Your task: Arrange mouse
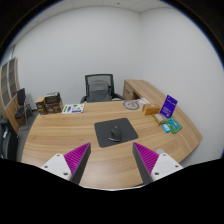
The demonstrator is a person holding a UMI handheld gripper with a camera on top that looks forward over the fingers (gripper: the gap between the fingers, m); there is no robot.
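A dark mouse (116,130) lies on a dark grey mouse mat (116,131) in the middle of a curved wooden desk (60,135). My gripper (112,157) hovers above the desk's near edge, well short of the mat. Its two fingers with magenta pads (76,157) stand wide apart and open, with only bare desk wood between them. The mouse sits just beyond the fingers, roughly centred ahead of the gap.
A black office chair (98,88) stands behind the desk. Books and boxes (49,103) sit at the back left, near a monitor (20,100). A purple box (168,104) and a teal booklet (170,125) lie on the right side. White walls surround the room.
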